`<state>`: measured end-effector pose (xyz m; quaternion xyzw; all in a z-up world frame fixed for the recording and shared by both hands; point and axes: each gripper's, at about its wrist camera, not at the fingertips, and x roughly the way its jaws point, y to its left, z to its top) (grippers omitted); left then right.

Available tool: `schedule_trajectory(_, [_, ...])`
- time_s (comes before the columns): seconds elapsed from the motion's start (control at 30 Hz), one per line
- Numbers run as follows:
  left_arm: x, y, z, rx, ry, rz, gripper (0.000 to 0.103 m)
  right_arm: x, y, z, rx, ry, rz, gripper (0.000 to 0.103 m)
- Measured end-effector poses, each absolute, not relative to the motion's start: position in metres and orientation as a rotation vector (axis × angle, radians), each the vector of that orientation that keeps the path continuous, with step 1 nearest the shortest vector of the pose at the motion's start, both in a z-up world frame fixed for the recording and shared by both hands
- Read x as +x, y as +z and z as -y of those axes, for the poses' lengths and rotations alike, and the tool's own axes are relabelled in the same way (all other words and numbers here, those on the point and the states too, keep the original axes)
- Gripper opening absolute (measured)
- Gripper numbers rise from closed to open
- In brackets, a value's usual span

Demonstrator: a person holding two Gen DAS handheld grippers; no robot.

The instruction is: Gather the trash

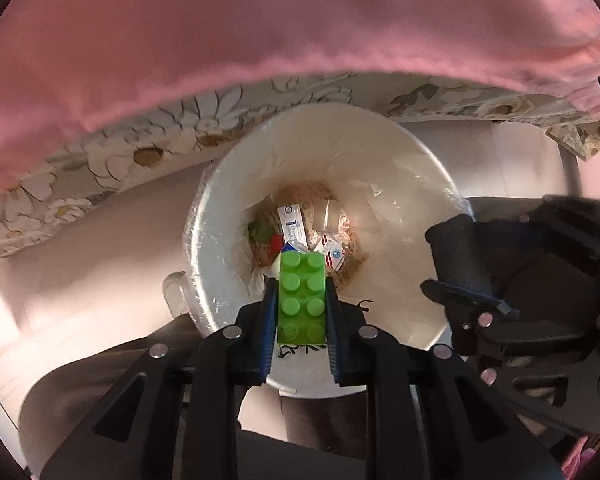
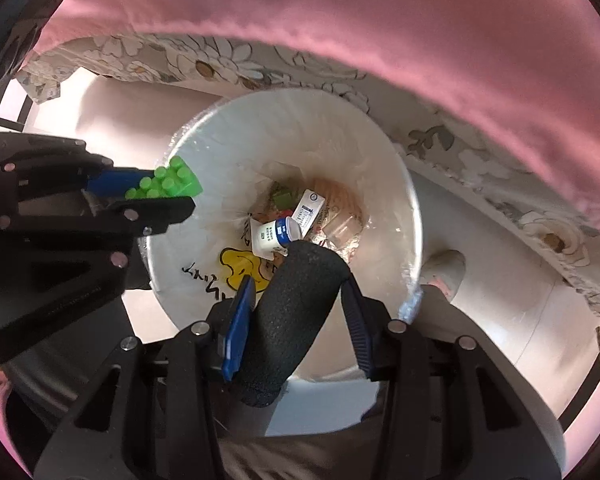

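Left wrist view: left hand-held gripper (image 1: 301, 300) pinches a green toy brick (image 1: 301, 296), studded hard plastic, lengthwise between its blue pads, pointing straight down over the white bin (image 1: 380, 148). Brick sits above the bin's near inner wall, likely lined up for a drop. The bin is round, lined with a thin clear bag; cartons and wrappers lie at the bottom. The right hand-held gripper (image 1: 466, 264) hangs over the bin's right rim.

Right wrist view: right hand-held gripper (image 2: 300, 300) clamps a black foam cylinder (image 2: 296, 320), rough and spongy, tilted over the bin's near side, its tip above a small white cup (image 2: 274, 236) inside. A pink cloth (image 2: 380, 20) and floral fabric (image 2: 220, 64) lie beyond the bin's far rim.
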<state>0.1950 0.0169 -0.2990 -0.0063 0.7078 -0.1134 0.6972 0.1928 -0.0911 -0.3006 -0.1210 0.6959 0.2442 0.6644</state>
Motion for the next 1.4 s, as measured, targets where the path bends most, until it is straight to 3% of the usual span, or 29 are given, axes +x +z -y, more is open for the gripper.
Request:
schedule_trajectory(0.73, [0.201,-0.371,-0.027,-0.28,-0.186,-1.681,0.024,0.207,-0.384,0.087,-0.184,0.434,-1.685,0.047])
schedule_trajectory(0.83, [0.202,-0.379,-0.027,-0.31,-0.179,-1.707,0.033,0.207,-0.39,0.083,-0.236,0.411,-1.693,0.053])
schedule_trajectory(0.9, [0.202,-0.381,-0.028,-0.314,-0.163,-1.712,0.047,0.207,-0.392,0.082,-0.254,0.41,-1.694,0.054])
schedule_trajectory(1.4, [0.196,-0.373,-0.028,-0.269,-0.137,-1.7,0.047,0.205,-0.385,0.085,-0.252,0.413,-1.687,0.054])
